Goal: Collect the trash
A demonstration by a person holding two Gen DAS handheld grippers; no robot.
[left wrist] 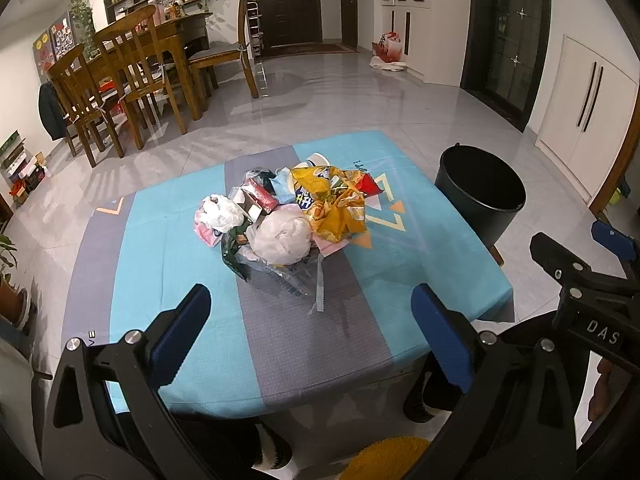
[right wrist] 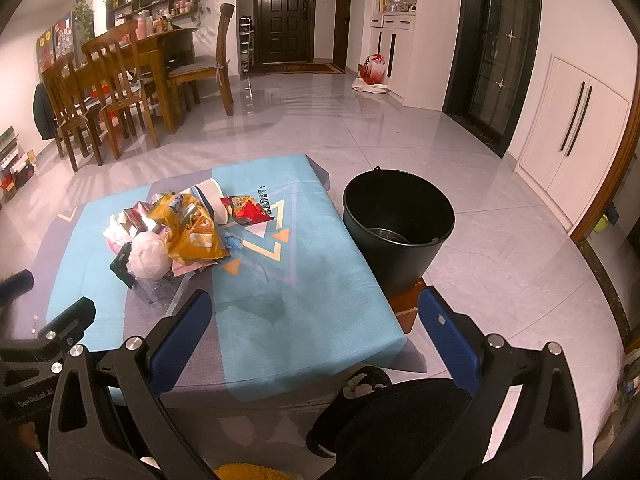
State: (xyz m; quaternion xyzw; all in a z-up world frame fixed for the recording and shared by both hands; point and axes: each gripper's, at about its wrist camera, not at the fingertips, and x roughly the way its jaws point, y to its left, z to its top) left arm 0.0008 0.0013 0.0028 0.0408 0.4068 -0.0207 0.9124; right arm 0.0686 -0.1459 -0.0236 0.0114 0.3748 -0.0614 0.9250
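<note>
A heap of trash (left wrist: 288,216) lies in the middle of a low table with a blue and grey cloth (left wrist: 168,264): a crumpled white bag (left wrist: 282,240), a yellow snack bag (left wrist: 336,208), a red wrapper (left wrist: 260,192) and clear plastic. The heap also shows in the right wrist view (right wrist: 176,236), with a red snack packet (right wrist: 246,210) beside it. A black bucket (left wrist: 480,196) stands right of the table, with something grey at its bottom (right wrist: 386,234). My left gripper (left wrist: 312,308) is open and empty above the table's near edge. My right gripper (right wrist: 316,312) is open and empty, nearer the bucket.
A wooden dining table with chairs (left wrist: 120,76) stands at the back left. A dark door (left wrist: 288,0) is at the back and white cabinets (left wrist: 584,104) are on the right. A wooden block (right wrist: 408,308) sits under the bucket. Grey tiled floor (left wrist: 320,96) surrounds the table.
</note>
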